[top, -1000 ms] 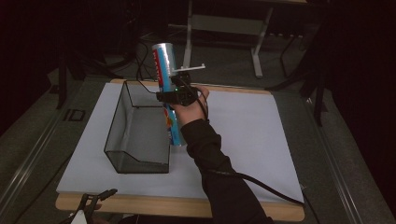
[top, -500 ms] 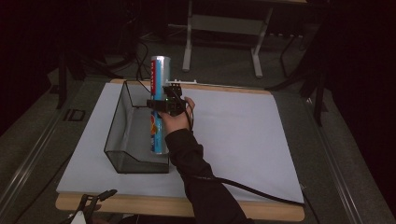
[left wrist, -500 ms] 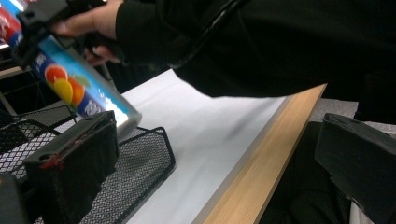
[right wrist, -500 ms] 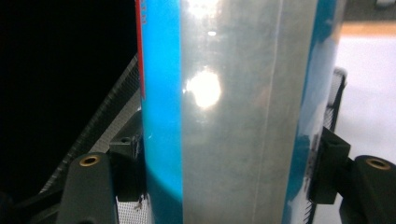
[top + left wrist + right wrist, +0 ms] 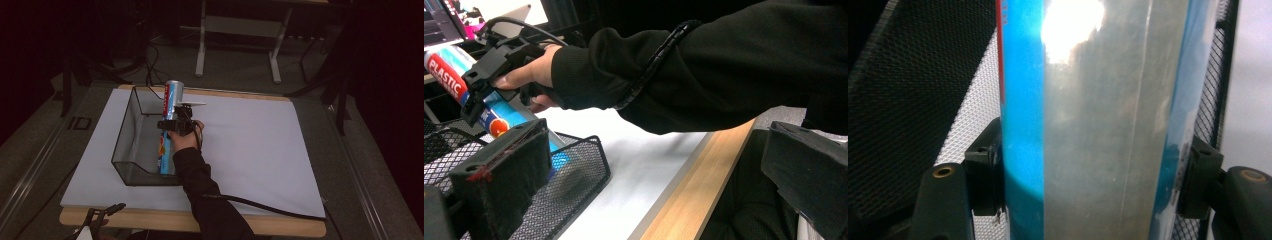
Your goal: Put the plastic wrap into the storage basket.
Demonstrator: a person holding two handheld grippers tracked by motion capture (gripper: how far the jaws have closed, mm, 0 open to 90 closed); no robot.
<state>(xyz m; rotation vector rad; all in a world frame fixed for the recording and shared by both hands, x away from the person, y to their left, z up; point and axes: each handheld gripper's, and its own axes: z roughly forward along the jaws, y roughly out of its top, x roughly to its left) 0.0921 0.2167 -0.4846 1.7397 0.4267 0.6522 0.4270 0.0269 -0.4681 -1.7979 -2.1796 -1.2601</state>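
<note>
Tube (image 5: 169, 127) in right claw (image 5: 176, 124) stands inside basket's (image 5: 131, 125) right edge.

Only legible text: "PLASTIC" in white caps on a red band, on the blue roll box (image 5: 454, 75), seen in the left gripper view. More print sits lower on the box near an orange dot, too blurred to read. In the high view, the red strip w/ lettering down the box (image 5: 169, 125) is too small to read; right gripper view has red edge print, cut off, unreadable.
</note>
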